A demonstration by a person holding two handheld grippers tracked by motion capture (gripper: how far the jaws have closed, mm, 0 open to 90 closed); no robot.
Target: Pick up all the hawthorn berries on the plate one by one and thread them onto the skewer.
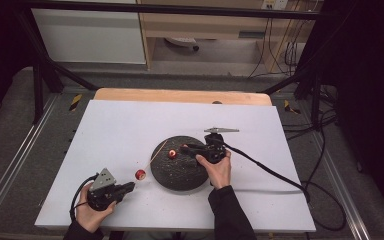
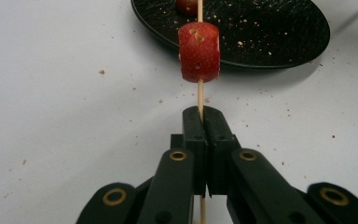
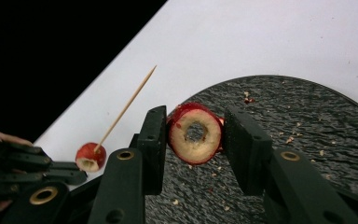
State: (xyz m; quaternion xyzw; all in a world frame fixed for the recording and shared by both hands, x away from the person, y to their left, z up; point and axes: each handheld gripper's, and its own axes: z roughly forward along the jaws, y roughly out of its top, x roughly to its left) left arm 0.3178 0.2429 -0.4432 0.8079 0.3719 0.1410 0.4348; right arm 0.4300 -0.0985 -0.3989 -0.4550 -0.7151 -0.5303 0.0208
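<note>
My left gripper (image 1: 130, 186) (image 2: 201, 114) is shut on the lower end of a thin wooden skewer (image 1: 155, 155) (image 2: 199, 93), at the table's front left. A red cored fruit piece (image 1: 140, 174) (image 2: 199, 52) is threaded on the skewer just past the jaws. The skewer's point slants toward a black round plate (image 1: 180, 177) (image 3: 307, 121). Over the plate's left part, my right gripper (image 1: 182, 148) (image 3: 196, 128) is shut on a second red fruit ring (image 1: 172, 155) (image 3: 195, 134). The ring's cored hole faces the right gripper view's camera. That view also has the skewer (image 3: 128, 105) and its fruit (image 3: 90, 157).
A white sheet (image 1: 130, 125) covers the wooden table, with crumbs scattered around the plate. Black cables (image 1: 280, 175) trail from the right gripper across the sheet's right side. A metal frame and floor rails surround the table.
</note>
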